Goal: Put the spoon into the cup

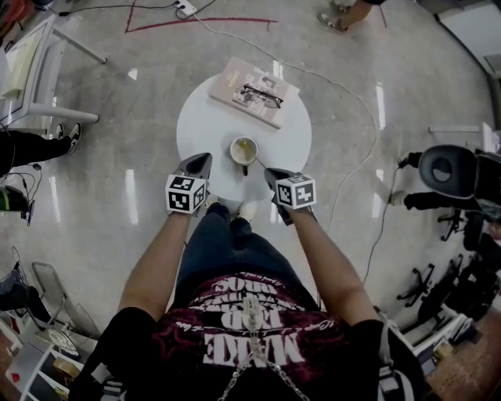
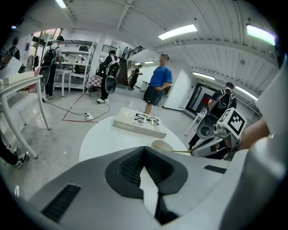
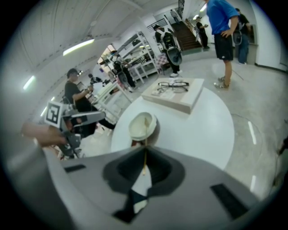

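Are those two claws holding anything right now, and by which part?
The right gripper pinches a thin spoon by its handle end; the other end reaches the cup. The left gripper holds nothing.

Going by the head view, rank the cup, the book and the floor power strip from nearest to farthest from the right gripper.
1. The cup, on the table's near side, just left of the right gripper.
2. The book, at the table's far edge.
3. The power strip, on the floor beyond the table.
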A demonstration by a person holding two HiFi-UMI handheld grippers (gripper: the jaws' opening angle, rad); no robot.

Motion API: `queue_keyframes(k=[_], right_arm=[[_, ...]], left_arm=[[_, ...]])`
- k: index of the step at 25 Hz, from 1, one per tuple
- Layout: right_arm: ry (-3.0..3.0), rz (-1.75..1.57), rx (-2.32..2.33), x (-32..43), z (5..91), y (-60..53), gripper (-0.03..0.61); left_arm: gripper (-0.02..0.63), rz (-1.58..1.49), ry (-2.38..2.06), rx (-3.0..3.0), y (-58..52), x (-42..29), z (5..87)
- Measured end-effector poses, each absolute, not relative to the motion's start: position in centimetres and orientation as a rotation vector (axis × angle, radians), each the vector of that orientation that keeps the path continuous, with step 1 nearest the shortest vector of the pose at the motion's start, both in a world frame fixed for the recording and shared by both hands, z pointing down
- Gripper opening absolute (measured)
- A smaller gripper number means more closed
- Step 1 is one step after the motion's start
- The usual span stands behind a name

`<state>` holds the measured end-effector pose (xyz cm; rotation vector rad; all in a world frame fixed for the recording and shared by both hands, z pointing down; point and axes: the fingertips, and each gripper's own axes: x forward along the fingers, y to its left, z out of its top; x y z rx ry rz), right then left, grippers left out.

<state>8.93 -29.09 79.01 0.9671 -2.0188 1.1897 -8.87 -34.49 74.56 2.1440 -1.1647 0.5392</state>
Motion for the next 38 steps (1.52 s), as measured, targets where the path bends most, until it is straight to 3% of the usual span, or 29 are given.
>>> queue_keyframes(k=[16,19,23,34,38], right_arm=[[-2.042,1.190,0.967,7.5,79.2,-29.7,0.041],[-2.067,1.162,0.975,7.6,79.0,-30.1,0.149],[-2.074,1.104,1.005,8.3,78.0,-30.4,0.170],[-2.193,0.923,1.123,10.6,70.2,-32.7,0.190],[-2.317,0.815,1.191,10.6,64.4,-34.3,0.166]], left_arm=[[0.029,0.579,-1.115,2.150,-35.4,-6.9,75.8],[0.029,0.576,-1.112,2.163,-35.7,-6.5,75.6],[0.029,0.570,-1.121,2.180,-36.0,-6.6,74.8],[0.029,0.444,-1.223,2.266,-38.6,-6.8,66.7],[0.029,0.356,-1.270,2.330,-39.4,-6.3,61.8]])
